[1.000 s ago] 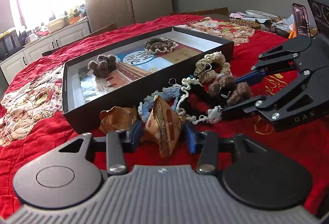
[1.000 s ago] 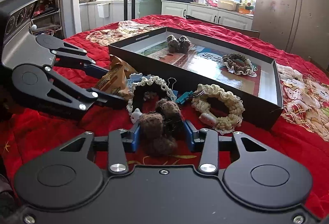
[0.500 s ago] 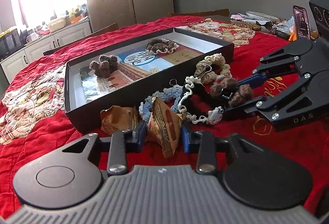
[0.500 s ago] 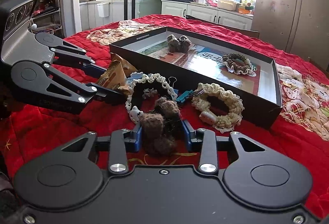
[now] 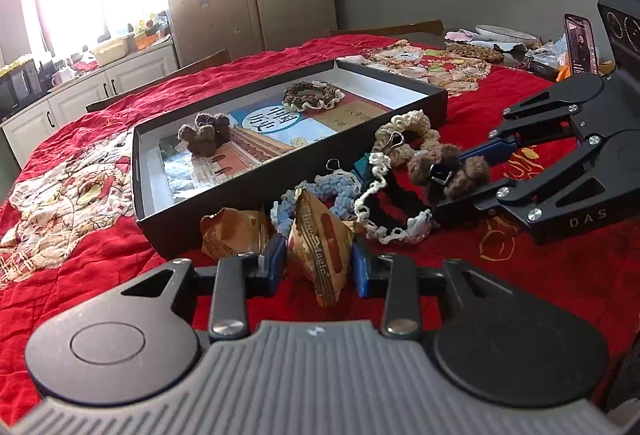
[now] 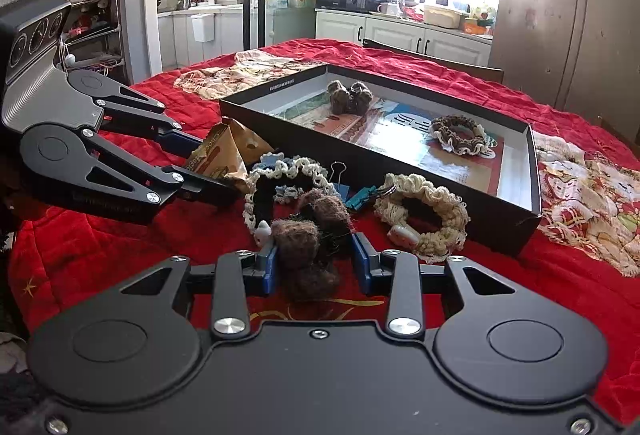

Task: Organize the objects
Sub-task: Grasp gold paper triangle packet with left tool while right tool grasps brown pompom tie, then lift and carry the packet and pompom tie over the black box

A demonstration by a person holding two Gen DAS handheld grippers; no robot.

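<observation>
left gripper [image 5: 319,262] jaws closed on a brown snack packet [image 5: 320,235] resting on the red cloth [image 5: 520,275]. right gripper [image 6: 313,262] jaws clamped on a brown fuzzy clip [image 6: 310,235], also on the cloth. black box [image 6: 500,223] lies at 1 o'clock of the clip, holding a similar clip [image 6: 349,97] and a brown scrunchie [image 6: 459,134]. cream scrunchie [image 6: 424,215] just outside its wall.

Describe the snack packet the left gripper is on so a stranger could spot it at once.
On the red quilted tablecloth, look just in front of the shallow black cardboard box. A tan, pyramid-shaped foil snack packet with a red stripe stands between the left gripper's blue pads; its crumpled twin lies free beside it.
</observation>
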